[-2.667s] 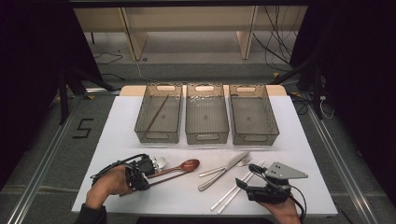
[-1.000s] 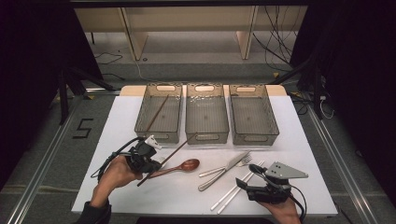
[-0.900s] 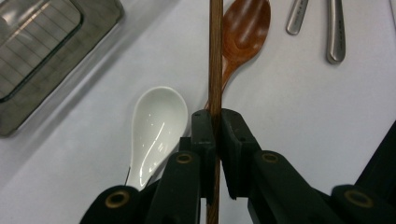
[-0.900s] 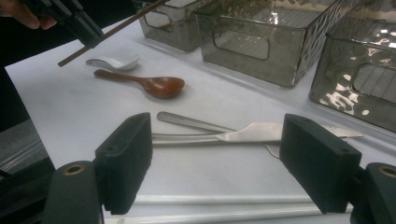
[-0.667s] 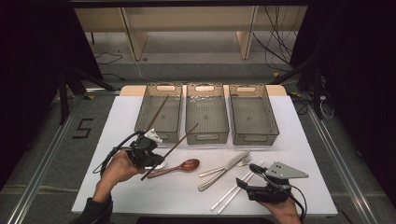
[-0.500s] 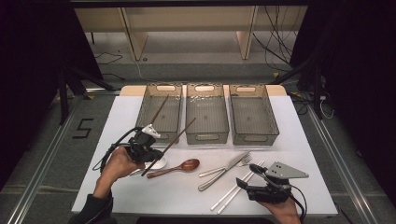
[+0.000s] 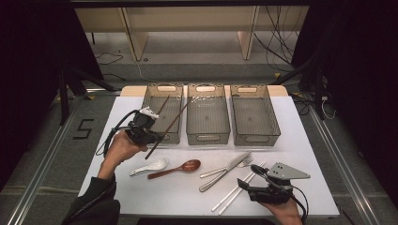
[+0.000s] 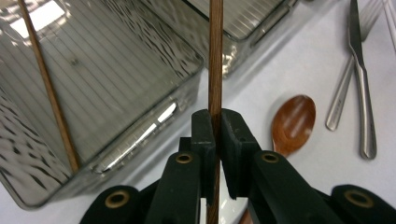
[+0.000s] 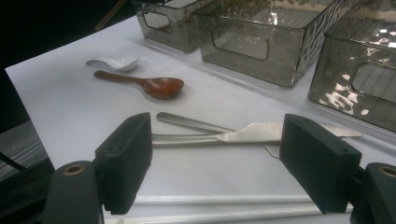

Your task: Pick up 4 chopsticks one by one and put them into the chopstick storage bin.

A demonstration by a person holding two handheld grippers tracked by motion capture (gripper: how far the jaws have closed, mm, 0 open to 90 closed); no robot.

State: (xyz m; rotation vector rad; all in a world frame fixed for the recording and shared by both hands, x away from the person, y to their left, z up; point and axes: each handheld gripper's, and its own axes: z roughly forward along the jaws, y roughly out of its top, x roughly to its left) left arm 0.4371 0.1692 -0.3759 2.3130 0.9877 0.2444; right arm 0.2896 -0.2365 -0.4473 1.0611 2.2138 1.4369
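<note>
My left gripper [image 7: 143,127] is shut on a dark wooden chopstick [image 7: 171,123], which slants up over the front wall of the left bin [image 7: 149,108]. In the left gripper view the jaws [image 8: 215,133] pinch that chopstick [image 8: 215,56] near its lower end. A matching chopstick [image 8: 46,88] leans inside the left bin [image 8: 140,135]. My right gripper [image 7: 252,180] rests open near the table's front right, its jaws [image 9: 219,163] standing over a knife [image 9: 261,133] and white chopsticks [image 9: 224,200].
Three clear bins stand in a row at the back; the middle bin [image 7: 208,136] and right bin [image 7: 253,136] hold nothing I can see. A white spoon [image 7: 149,166], wooden spoon [image 7: 176,168], knife [image 7: 225,172], fork [image 7: 241,162] and white chopsticks [image 7: 232,193] lie on the white mat.
My left gripper closed on the wooden chopstick near the spoons, lifted it off the mat and carried it back toward the left bin. The right gripper has stayed still.
</note>
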